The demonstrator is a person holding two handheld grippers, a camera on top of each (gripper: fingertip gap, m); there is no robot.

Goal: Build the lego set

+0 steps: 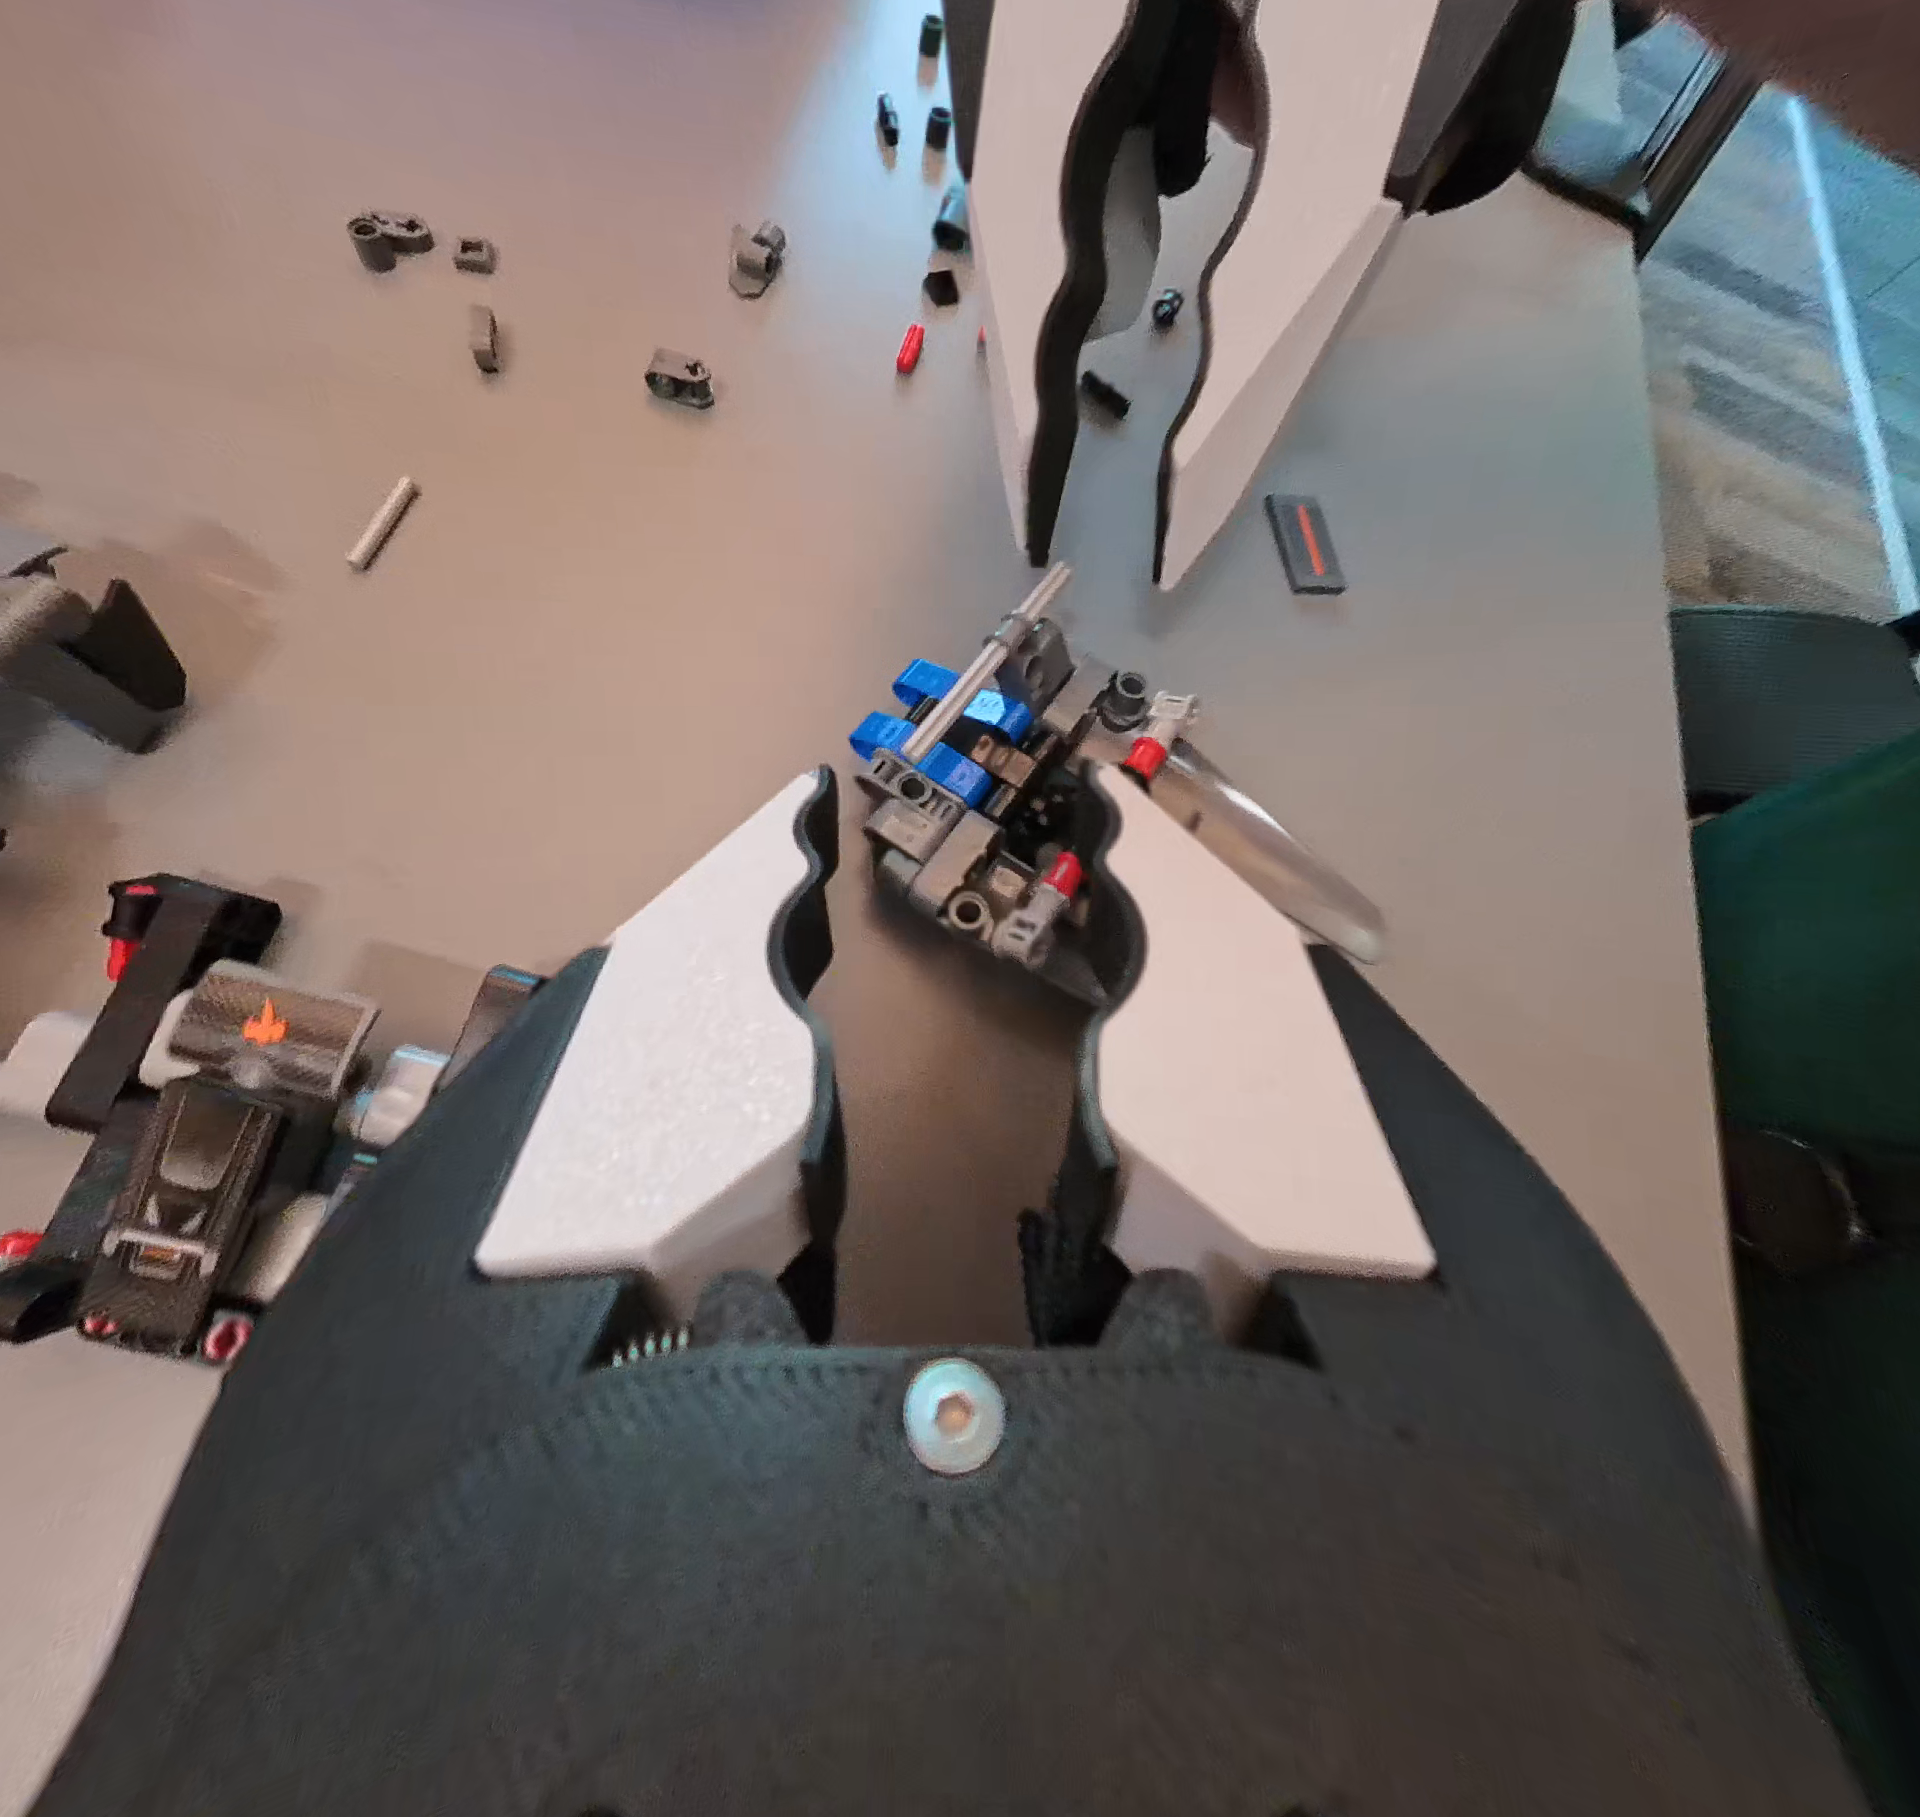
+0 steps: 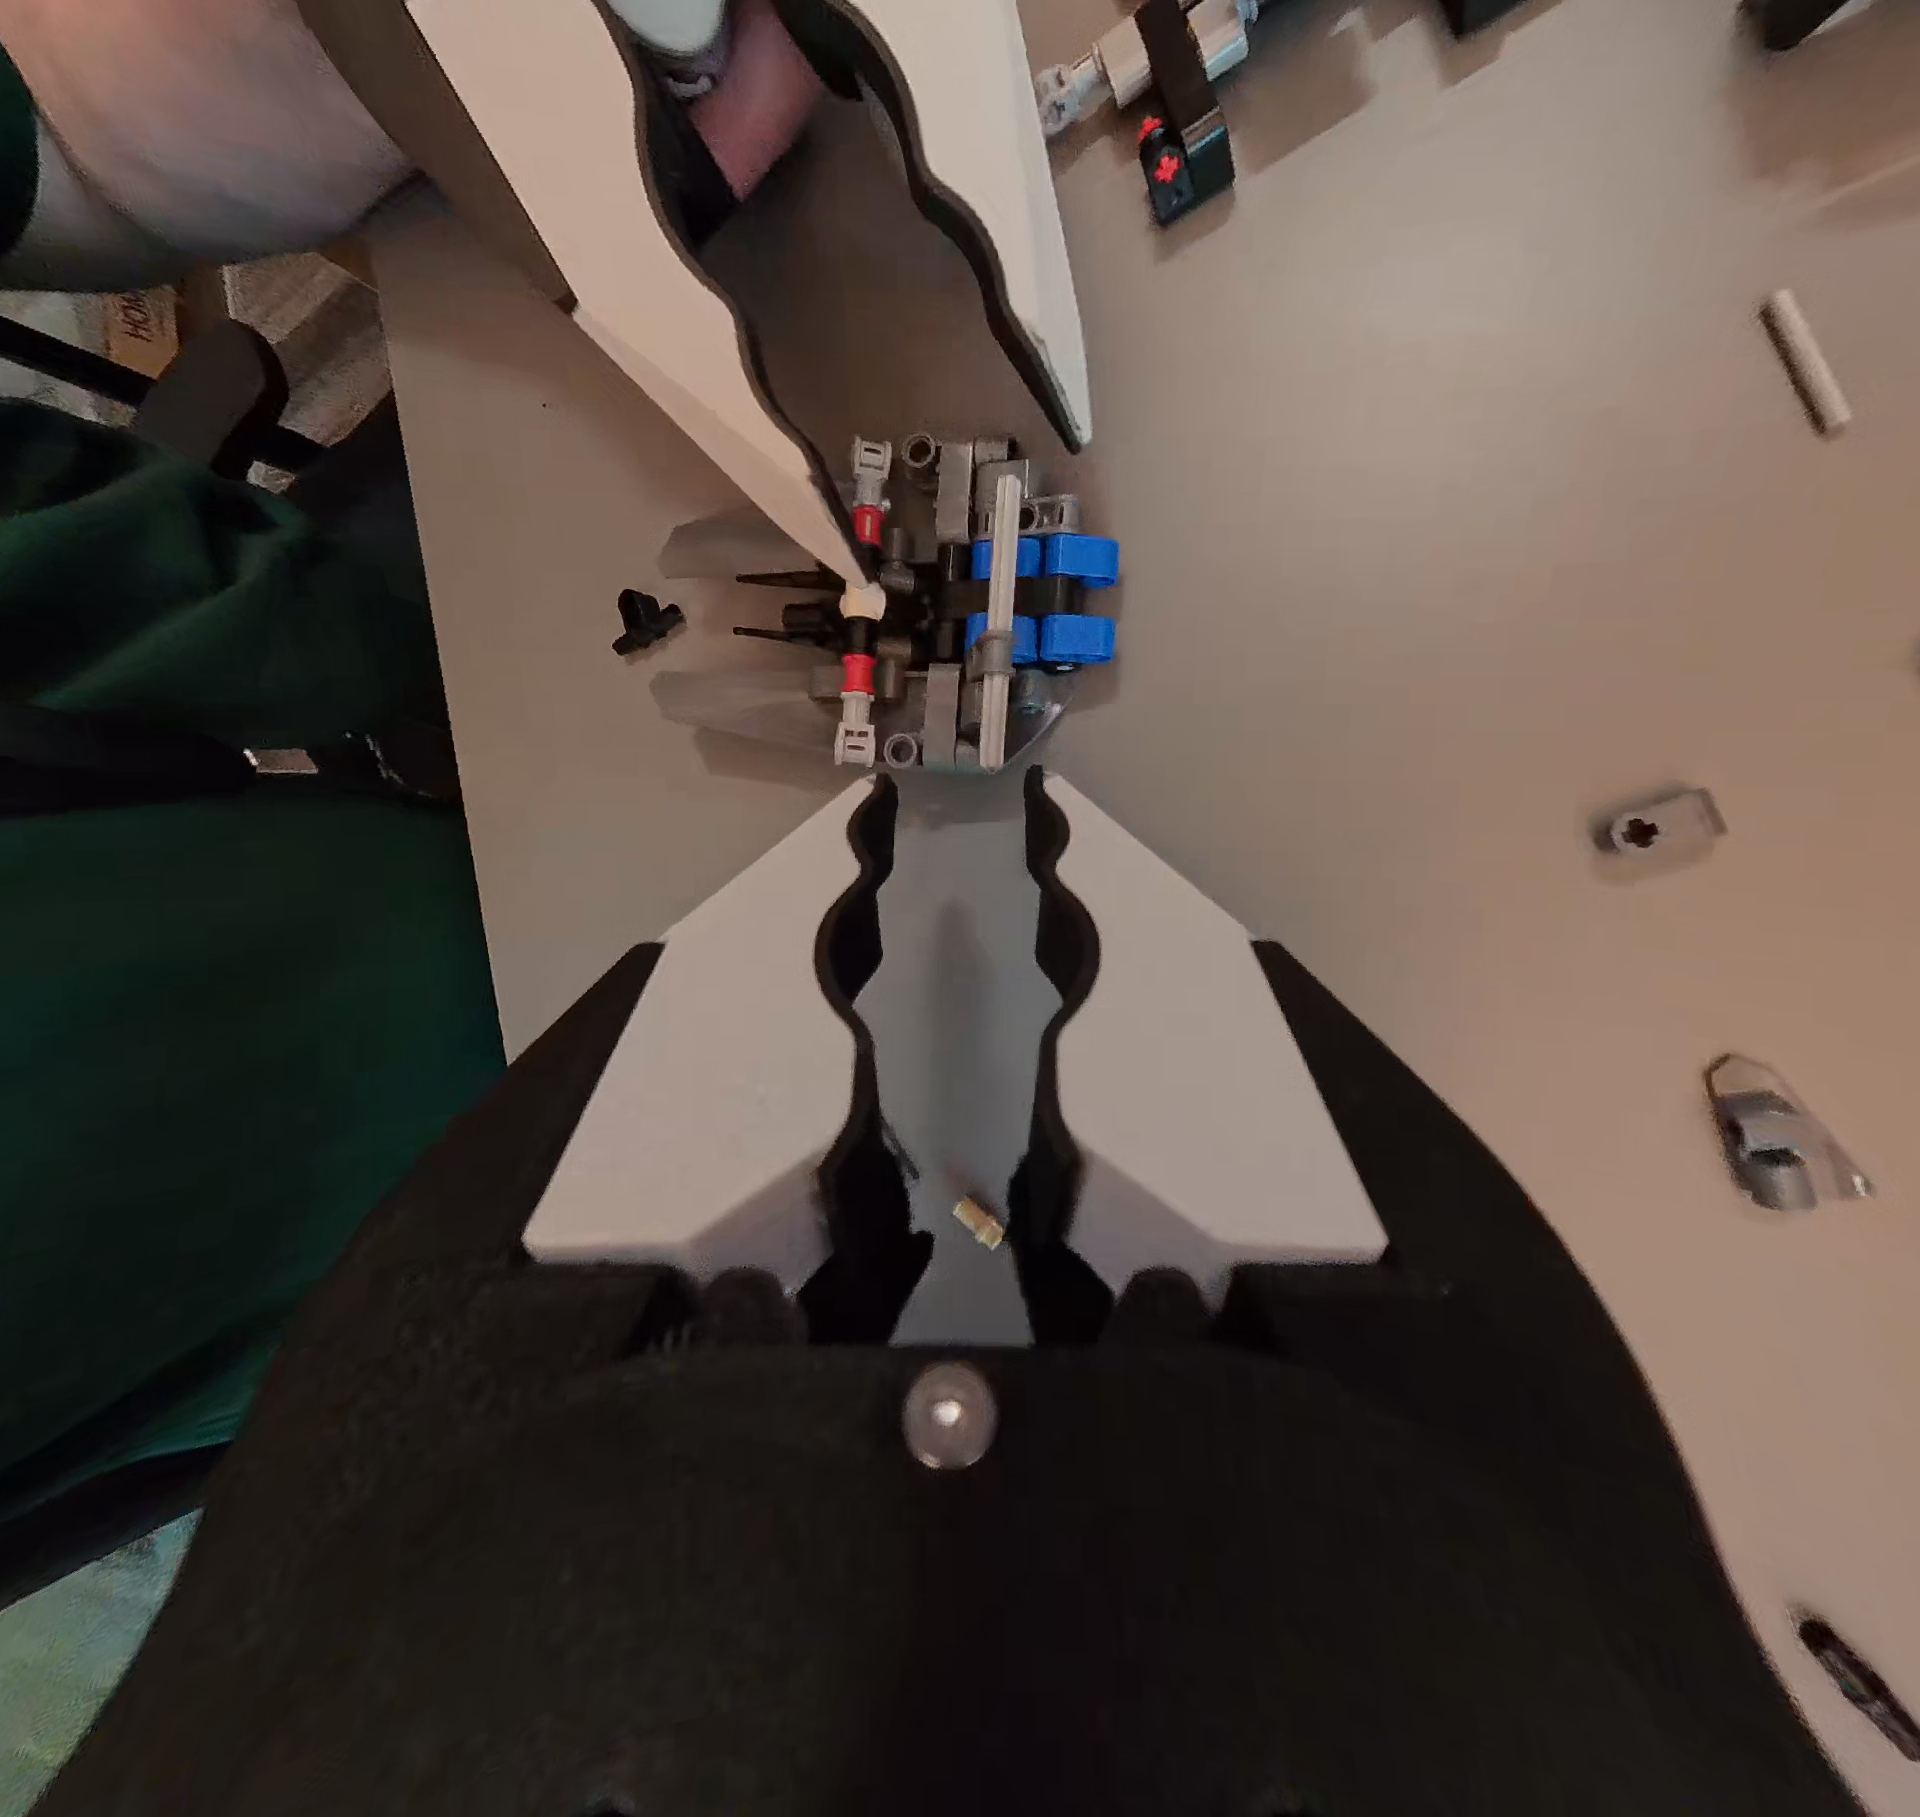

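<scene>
Lego sub-assembly (image 1: 982, 791) of grey, black and blue beams with red pins and a grey axle is seen on the grey table (image 1: 520, 624) in the left wrist view, lodged between the tips of the white-and-black left gripper (image 1: 961, 801), whose fingers are spread around it without clearly pinching it. The right gripper (image 1: 1101, 567) is seen just beyond it, tips apart. Loose dark pieces (image 1: 681, 377) are scattered farther off, and a larger black model (image 1: 197, 1144) lies at the left.

In the right wrist view, the sub-assembly (image 2: 977, 614) lies just ahead of the right gripper (image 2: 958, 780), which is held open. The left gripper (image 2: 966, 510) is seen straddling it from the far side.
</scene>
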